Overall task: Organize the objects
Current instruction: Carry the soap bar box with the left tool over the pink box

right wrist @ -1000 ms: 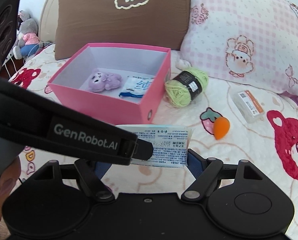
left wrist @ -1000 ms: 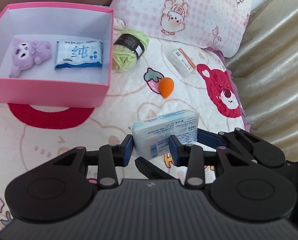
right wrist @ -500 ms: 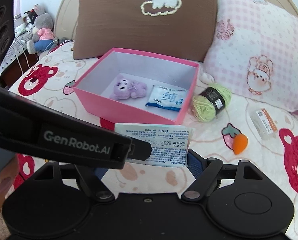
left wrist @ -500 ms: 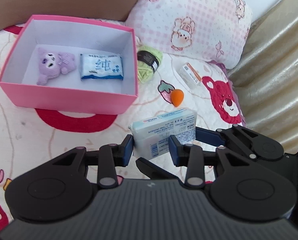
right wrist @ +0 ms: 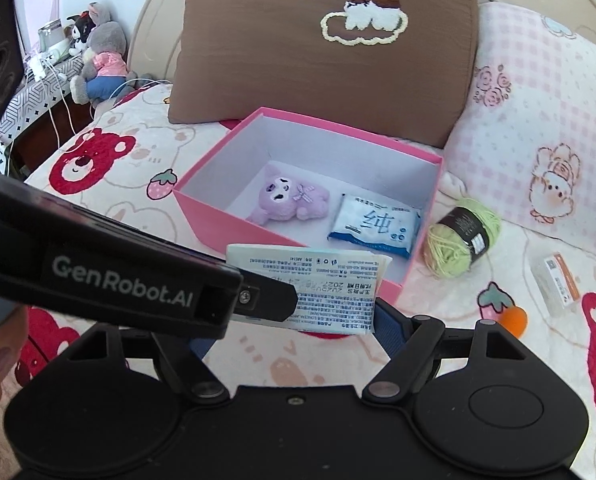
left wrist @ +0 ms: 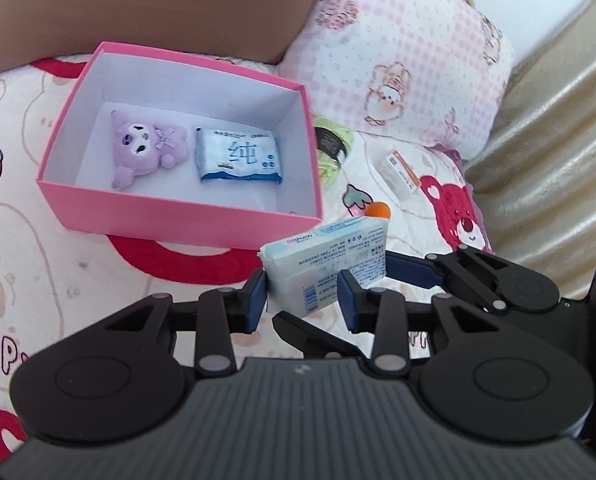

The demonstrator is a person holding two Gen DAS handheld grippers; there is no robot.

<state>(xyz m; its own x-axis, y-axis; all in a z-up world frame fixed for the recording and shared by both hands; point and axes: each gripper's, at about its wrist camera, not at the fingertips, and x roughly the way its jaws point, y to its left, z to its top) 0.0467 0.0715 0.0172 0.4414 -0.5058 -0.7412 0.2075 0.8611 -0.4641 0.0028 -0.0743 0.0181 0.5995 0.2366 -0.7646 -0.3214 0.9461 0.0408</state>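
Left wrist view: the left gripper [left wrist: 302, 300] is pinching a white tissue pack [left wrist: 326, 262] across its short side, blue pads pressing on both faces, jaws narrow. The right gripper [left wrist: 414, 270] is reaching in from the right, one blue finger lying against the pack's far right end; its other finger is hidden behind the pack. The pack is hanging in the air just near of the pink box [left wrist: 178, 216], by its near right corner. Inside the box a purple plush toy [left wrist: 148, 150] is lying to the left of a blue wipes packet [left wrist: 238, 155], close together. The box's right wall is covering most of a green yarn ball [left wrist: 332, 148]. The pack's top edge is cutting off an orange sponge [left wrist: 379, 211]. A small orange-striped carton [left wrist: 402, 166] is lying farther right, before a pink pillow [left wrist: 398, 52].

Right wrist view: the left gripper's black arm [right wrist: 138, 280] is crossing from the left and covering the pack's [right wrist: 318, 284] left half and the right gripper's left finger. Only the right blue finger [right wrist: 390, 322] is showing, touching the pack's right edge, so the right jaws are standing wide around the pack's long side; whether both pads are pressing I cannot tell for sure. The pack is blocking the box's [right wrist: 226, 220] near wall. The print on it is too small to read. A brown pillow [right wrist: 326, 52] is leaning behind the box.
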